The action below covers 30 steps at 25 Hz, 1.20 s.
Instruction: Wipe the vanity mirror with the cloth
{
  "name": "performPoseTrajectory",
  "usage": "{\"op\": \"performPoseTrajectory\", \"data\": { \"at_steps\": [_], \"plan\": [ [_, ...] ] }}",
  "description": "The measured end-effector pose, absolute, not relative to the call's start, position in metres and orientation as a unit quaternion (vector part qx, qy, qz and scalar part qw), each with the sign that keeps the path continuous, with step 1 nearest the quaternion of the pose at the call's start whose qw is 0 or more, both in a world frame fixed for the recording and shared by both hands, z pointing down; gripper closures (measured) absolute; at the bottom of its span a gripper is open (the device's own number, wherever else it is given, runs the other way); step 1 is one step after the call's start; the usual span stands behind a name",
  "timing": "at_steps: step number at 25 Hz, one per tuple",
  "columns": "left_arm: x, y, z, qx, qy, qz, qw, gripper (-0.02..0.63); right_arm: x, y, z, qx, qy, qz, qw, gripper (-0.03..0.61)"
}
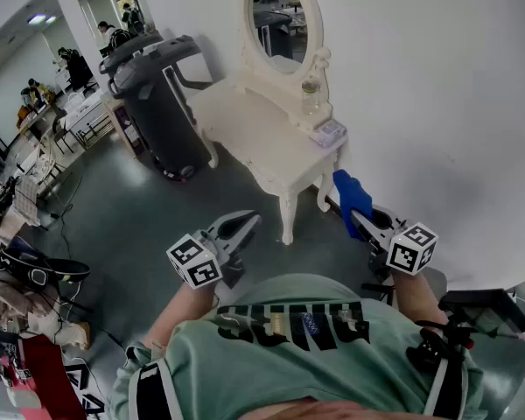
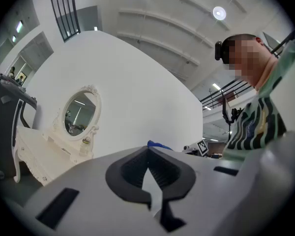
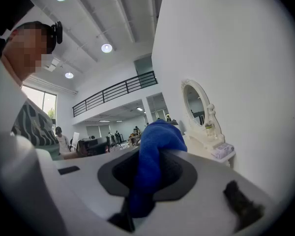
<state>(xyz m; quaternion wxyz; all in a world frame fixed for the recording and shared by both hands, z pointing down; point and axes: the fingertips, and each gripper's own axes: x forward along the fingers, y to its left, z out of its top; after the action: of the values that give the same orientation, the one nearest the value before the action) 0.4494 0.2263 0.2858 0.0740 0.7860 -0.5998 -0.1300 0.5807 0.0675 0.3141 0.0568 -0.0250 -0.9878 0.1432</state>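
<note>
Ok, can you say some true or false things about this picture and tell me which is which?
1. The right gripper is holding a blue cloth. True.
2. The cloth is rubbing the mirror right now. False: the cloth is held in the air near the front corner of the vanity table, well away from the mirror glass.
3. The left gripper is holding a sponge. False: its jaws are together with nothing between them.
4. The mirror is oval and stands on a white vanity table. True.
5. A small bottle stands on the table beside the mirror. True.
</note>
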Motion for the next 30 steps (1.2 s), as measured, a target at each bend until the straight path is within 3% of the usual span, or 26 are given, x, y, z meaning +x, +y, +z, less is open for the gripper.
{"op": "performPoseTrajectory", "data": {
  "at_steps": [13, 21, 30],
  "plan": [
    [0.461, 0.210, 0.300, 0.779, -0.607, -0.136, 0.082, 0.614, 0.591, 0.062, 0.322, -0.063, -0.984, 0.155, 0.058, 0.500],
    [0.525, 0.175, 0.300, 0.777, -0.607, -0.133, 0.103, 0.614, 0.645, 0.041, 0.326, -0.088, -0.981, 0.162, 0.060, 0.499],
    [0.532, 0.145, 0.308, 0.778, -0.603, -0.121, 0.126, 0.614, 0.641, 0.017, 0.340, -0.102, -0.977, 0.177, 0.063, 0.499]
  ]
}}
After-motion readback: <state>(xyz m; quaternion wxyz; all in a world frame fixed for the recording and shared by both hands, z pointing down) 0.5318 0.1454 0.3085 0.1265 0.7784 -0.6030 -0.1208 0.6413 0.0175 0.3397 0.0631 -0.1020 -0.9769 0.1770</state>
